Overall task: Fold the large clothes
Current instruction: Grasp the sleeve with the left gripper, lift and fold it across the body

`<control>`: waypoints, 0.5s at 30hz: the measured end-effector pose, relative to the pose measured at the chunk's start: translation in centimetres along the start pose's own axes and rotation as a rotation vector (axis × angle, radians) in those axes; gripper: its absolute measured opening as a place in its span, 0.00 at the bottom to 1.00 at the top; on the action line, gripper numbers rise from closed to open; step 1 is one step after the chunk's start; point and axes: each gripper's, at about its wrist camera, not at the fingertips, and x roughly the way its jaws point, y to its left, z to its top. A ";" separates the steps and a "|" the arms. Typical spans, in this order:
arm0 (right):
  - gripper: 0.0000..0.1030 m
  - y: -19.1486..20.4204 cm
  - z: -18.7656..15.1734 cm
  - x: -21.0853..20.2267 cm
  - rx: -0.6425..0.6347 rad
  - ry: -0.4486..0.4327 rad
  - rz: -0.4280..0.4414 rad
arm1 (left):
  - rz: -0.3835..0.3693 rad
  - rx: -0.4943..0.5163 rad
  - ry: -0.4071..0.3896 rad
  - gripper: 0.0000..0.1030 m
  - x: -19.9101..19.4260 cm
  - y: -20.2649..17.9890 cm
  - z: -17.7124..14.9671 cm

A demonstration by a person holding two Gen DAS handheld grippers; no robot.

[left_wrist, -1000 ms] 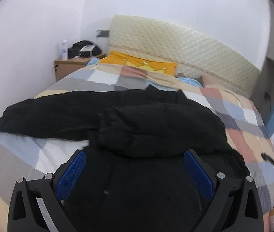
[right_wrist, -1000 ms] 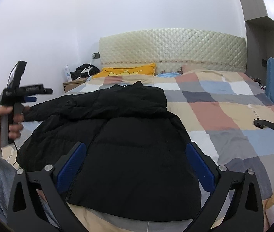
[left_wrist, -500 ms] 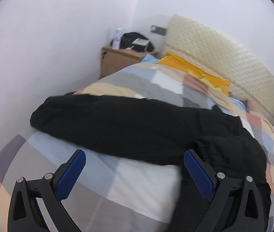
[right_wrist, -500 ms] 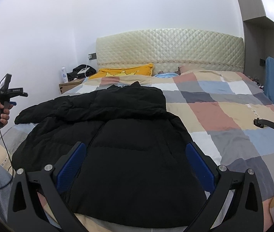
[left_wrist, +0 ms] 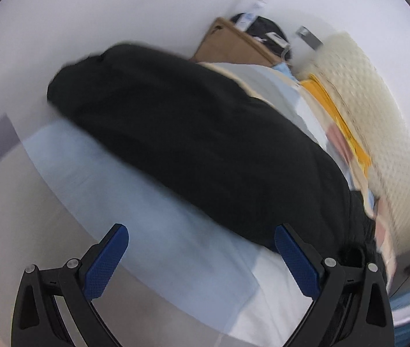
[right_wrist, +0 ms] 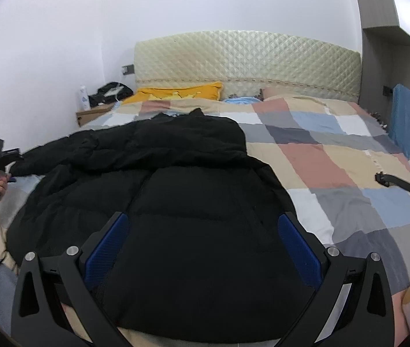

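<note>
Swung left to sleeve (left_wrist: 152, 121): left hand-held gripper (left_wrist: 202, 257), wide, empty. Right hand-held gripper (right_wrist: 202, 245) likewise. Jacket (right_wrist: 193, 217) half-folded on bed (right_wrist: 349, 179).

The jacket (right_wrist: 158, 190) lies spread on the left half of the bed (right_wrist: 335, 173), collar toward the headboard (right_wrist: 248, 57), one sleeve (left_wrist: 176, 133) stretched out to the left edge. Pillow (right_wrist: 181, 92) sits right against the headboard, behind the jacket. The nightstand (right_wrist: 92, 114) stands left of the bed in the corner, bottle (right_wrist: 83, 97) and bag (right_wrist: 112, 91) on top.
</note>
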 end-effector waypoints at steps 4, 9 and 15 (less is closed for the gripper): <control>1.00 0.9 0.4 1.4 0.008 0.014 -0.008 | -0.051 -0.075 0.011 0.99 2.1 2.8 1.3; 1.00 2.0 0.3 4.1 -0.017 0.074 -0.031 | -0.108 -0.099 -0.047 0.99 3.6 3.6 3.5; 1.00 3.1 1.0 5.8 -0.043 0.076 -0.057 | -0.073 -0.127 -0.108 0.99 5.5 3.6 6.5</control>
